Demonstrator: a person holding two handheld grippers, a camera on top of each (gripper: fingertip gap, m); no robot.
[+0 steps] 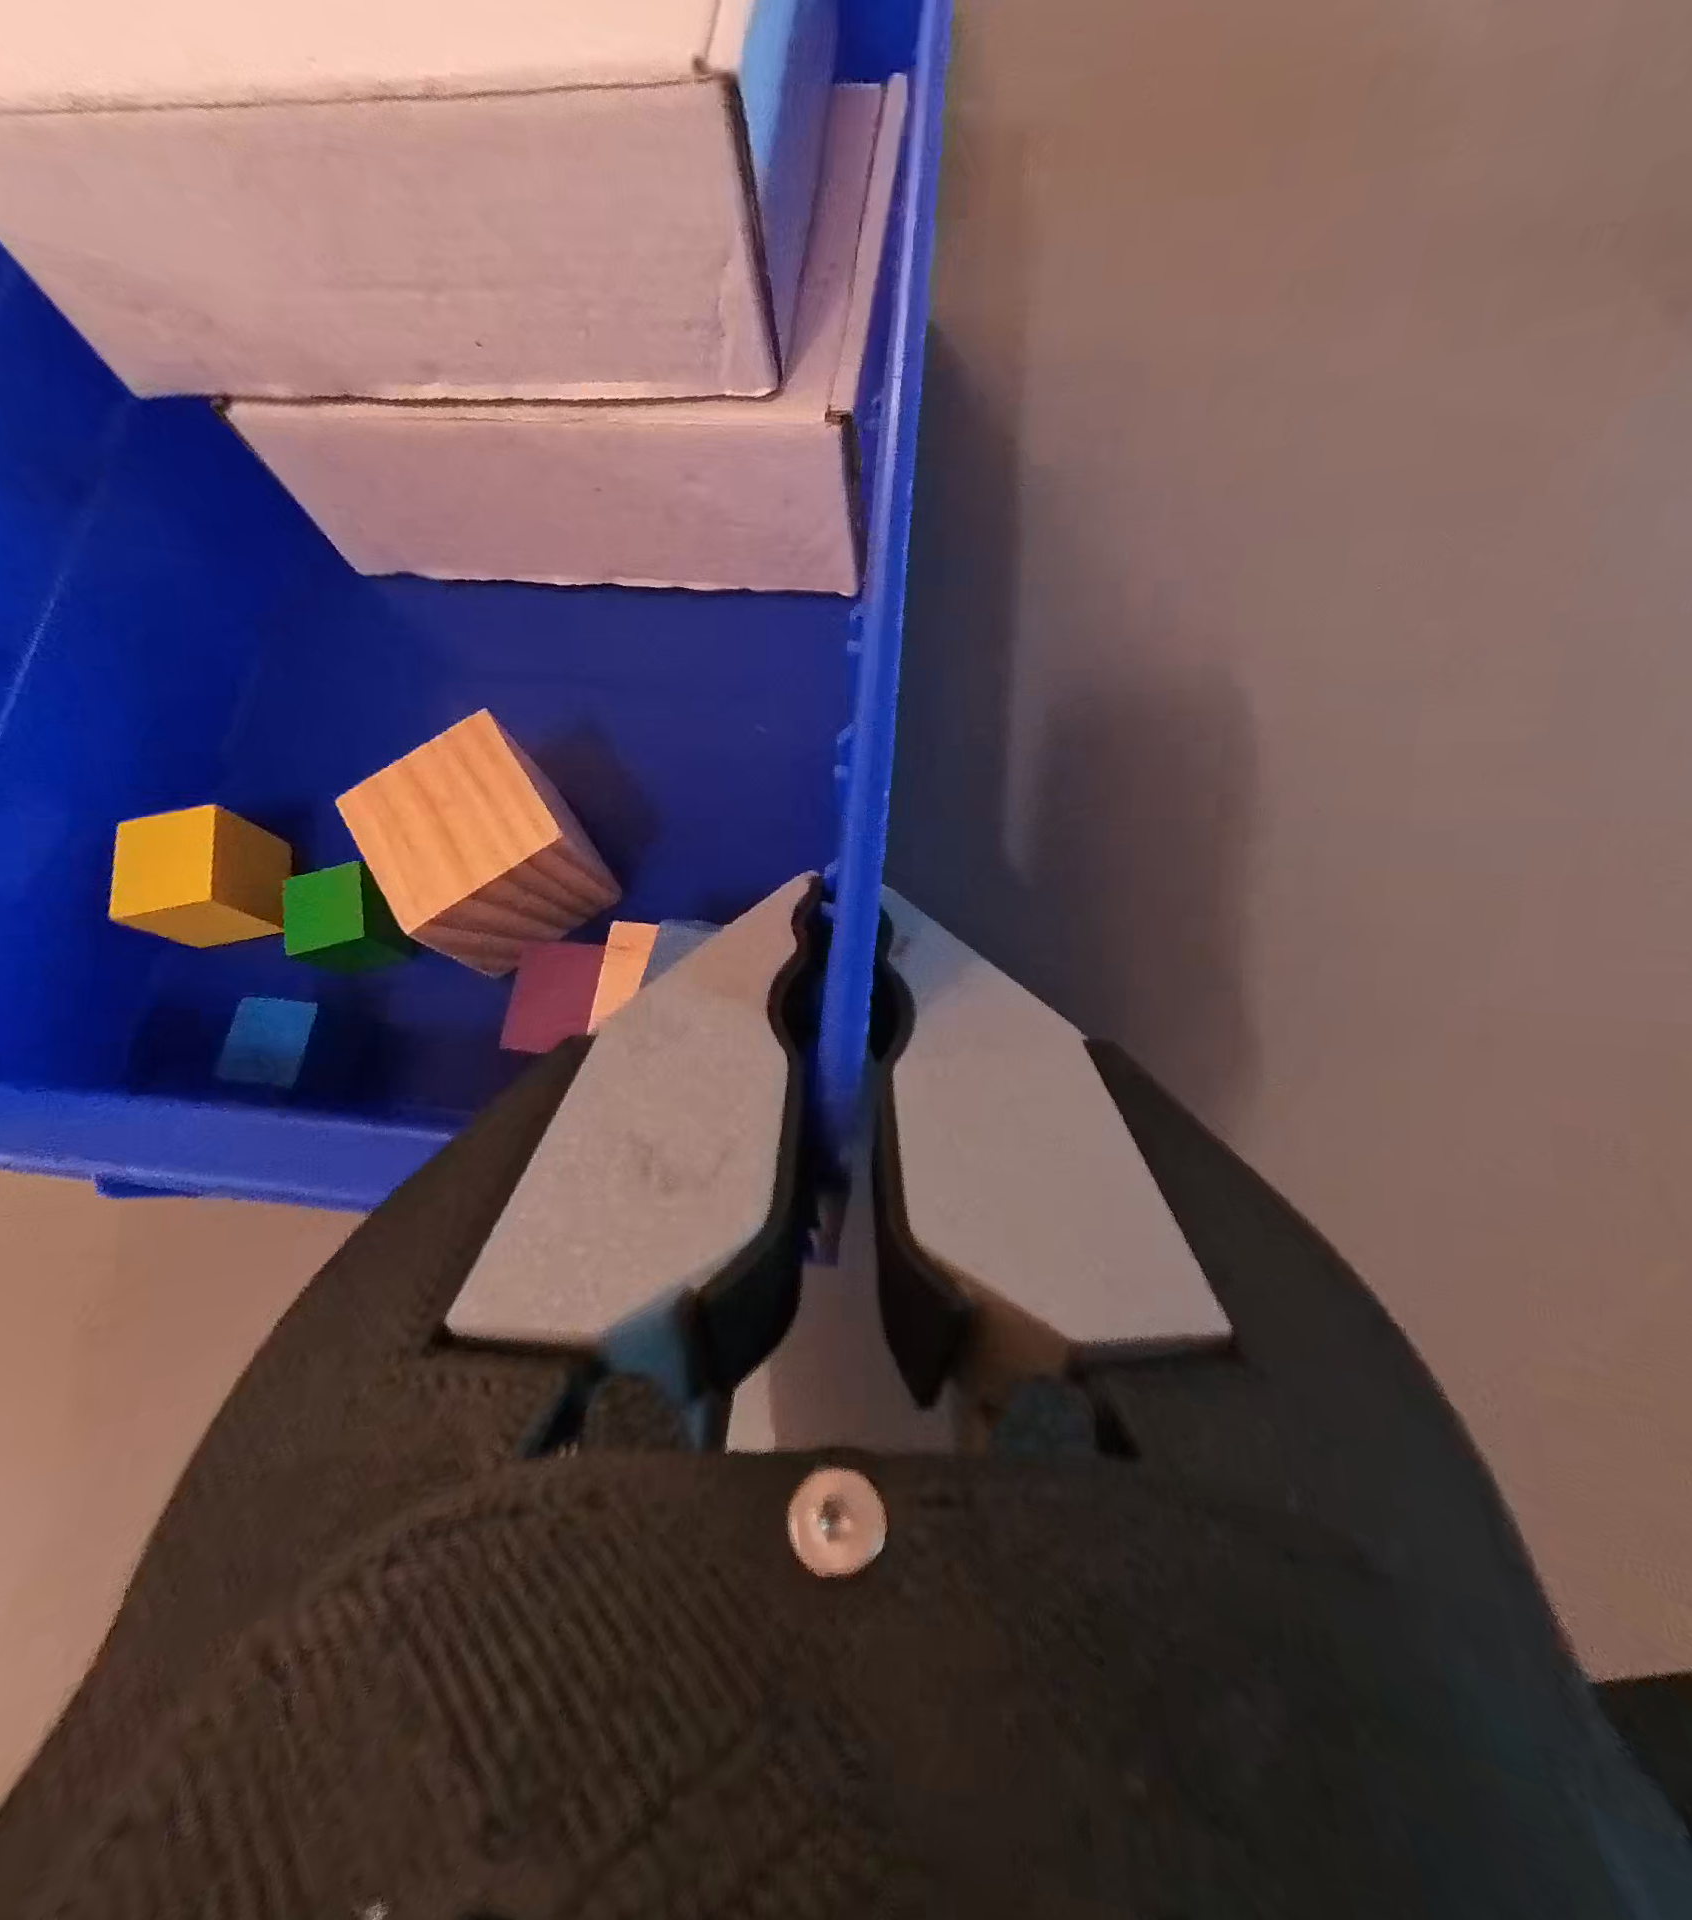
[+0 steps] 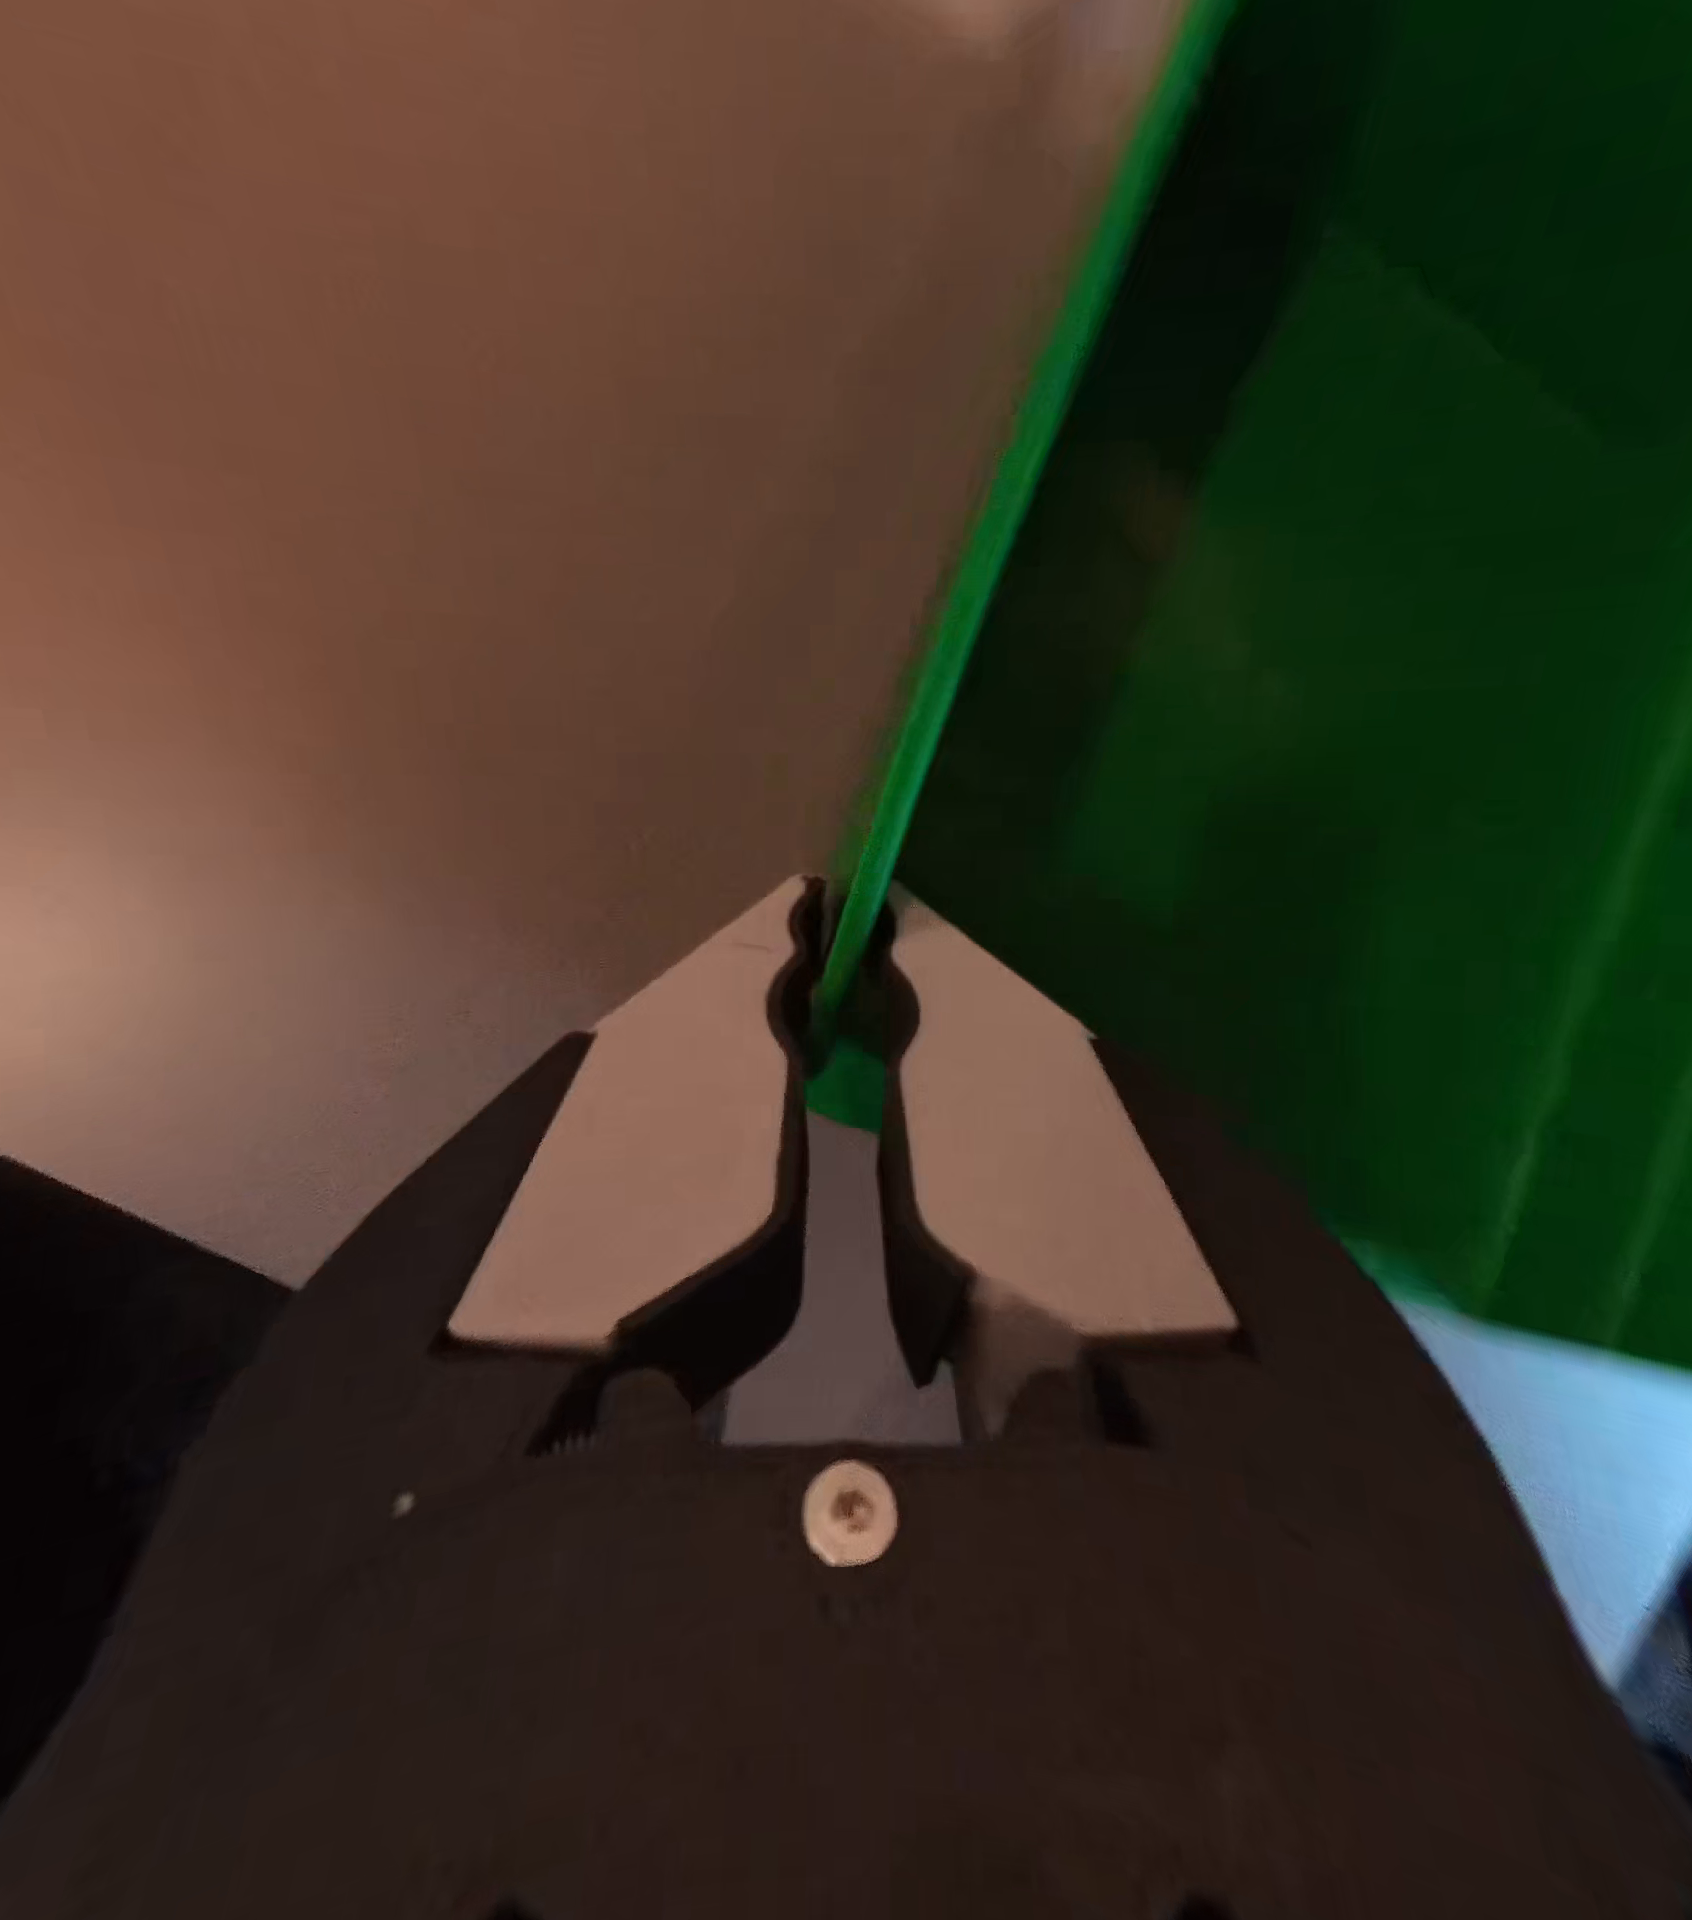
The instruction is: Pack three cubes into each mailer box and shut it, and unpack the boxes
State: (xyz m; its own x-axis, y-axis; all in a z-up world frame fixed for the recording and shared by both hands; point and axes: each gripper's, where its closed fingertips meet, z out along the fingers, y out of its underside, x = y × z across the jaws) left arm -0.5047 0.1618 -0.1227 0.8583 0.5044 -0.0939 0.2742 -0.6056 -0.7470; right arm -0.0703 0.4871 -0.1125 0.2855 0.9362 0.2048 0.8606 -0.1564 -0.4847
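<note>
Tabletop [image 1: 1341,520] plain tan, blurred; left gripper [image 1: 847,904] fingers clamp blue bin [image 1: 873,623] wall, right gripper [image 2: 847,904] green bin [image 2: 977,623].

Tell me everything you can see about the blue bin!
The blue bin looks like smooth plastic, open on top. Inside it, two closed white mailer boxes are stacked at the far end, with loose coloured and plain wooden cubes at the near end. The left gripper has its jaws shut on the bin's right wall. It sits on a pale surface.

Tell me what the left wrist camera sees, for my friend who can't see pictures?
The left gripper pinches the wall of a blue bin. Inside lie two stacked closed mailer boxes and loose coloured cubes.
</note>
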